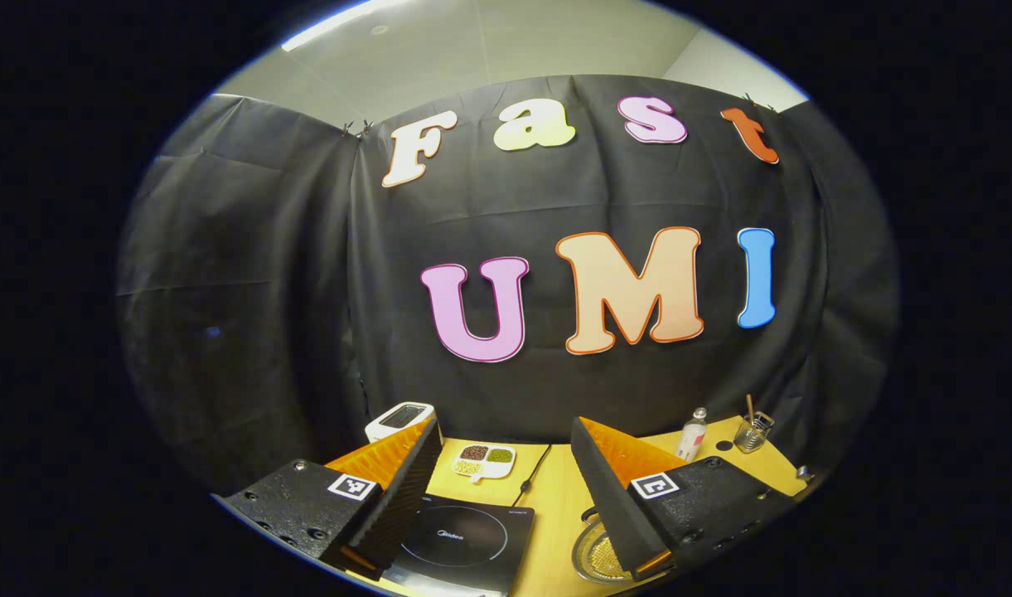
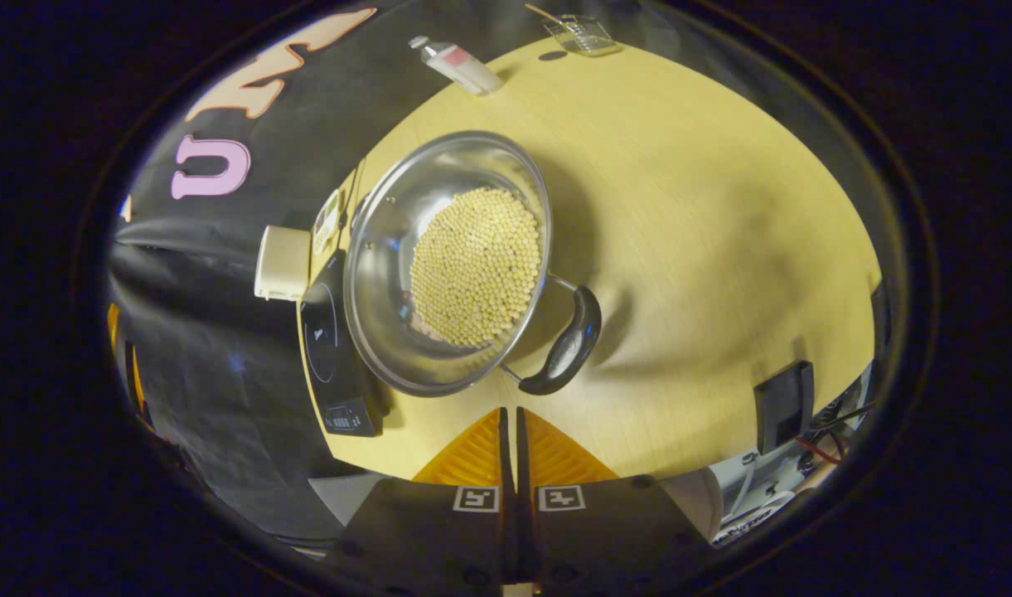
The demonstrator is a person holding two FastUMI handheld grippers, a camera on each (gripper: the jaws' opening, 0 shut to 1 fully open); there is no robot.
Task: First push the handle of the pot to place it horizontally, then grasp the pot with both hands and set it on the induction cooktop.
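Here, mid-frame in the right gripper view, the pot sits beside the induction cooktop; right gripper jaws closed empty, left gripper jaws spread wide

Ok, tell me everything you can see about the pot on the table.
The pot is a shiny round metal pan, lidless, its bottom covered with small pale yellow beans. One dark loop handle sits on wire brackets on the side nearest the right tongs, which are shut and clear of it. The pot stands upright on the yellow wooden table, beside the black induction cooktop.
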